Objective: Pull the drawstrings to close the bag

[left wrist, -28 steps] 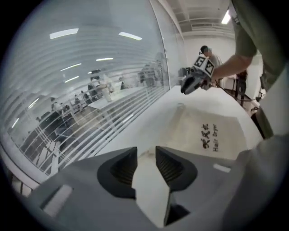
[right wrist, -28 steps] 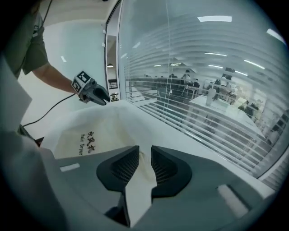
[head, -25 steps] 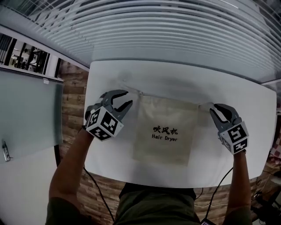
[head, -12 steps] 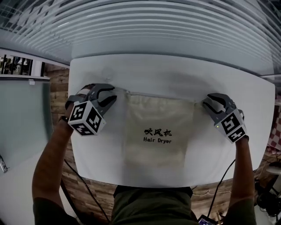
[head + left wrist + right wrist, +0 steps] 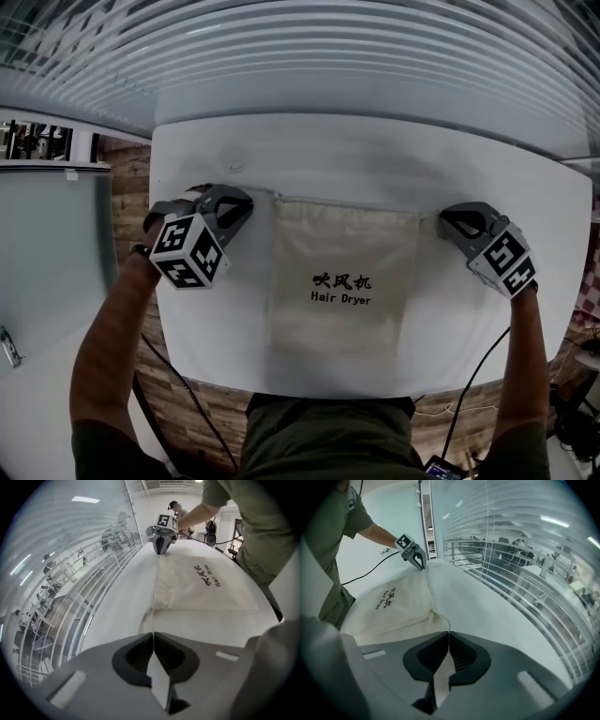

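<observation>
Nearest the person we find the cream drawstring bag (image 5: 342,281) lying flat on the white tabletop (image 5: 375,155), its bottom hem toward the near edge and its mouth toward the far side; the dark print (image 5: 340,298) on it reads "Hair Dryer" (with three Chinese characters above that). A little farther out, level with the bag's mouth, we see both tongs, one off each upper corner. The left tongs (image 5: 244,202) sit just beside the left corner; in the left gripper view their jaws are closing with the left drawstring (image 5: 151,617) running straight in between them, and the tips already meet on it. The right tongs (image 5: 442,218) are clenched on the right drawstring (image 5: 446,621), which leaves the bag's right corner and disappears between the pressed-together tips. The cloth puckers a little at each corner where its string comes out; between the corners the mouth of the bag lies in a nearly straight line. Past the far edge of the tabletop we make out a glass wall (image 5: 375,56) crossed by horizontal stripes.
</observation>
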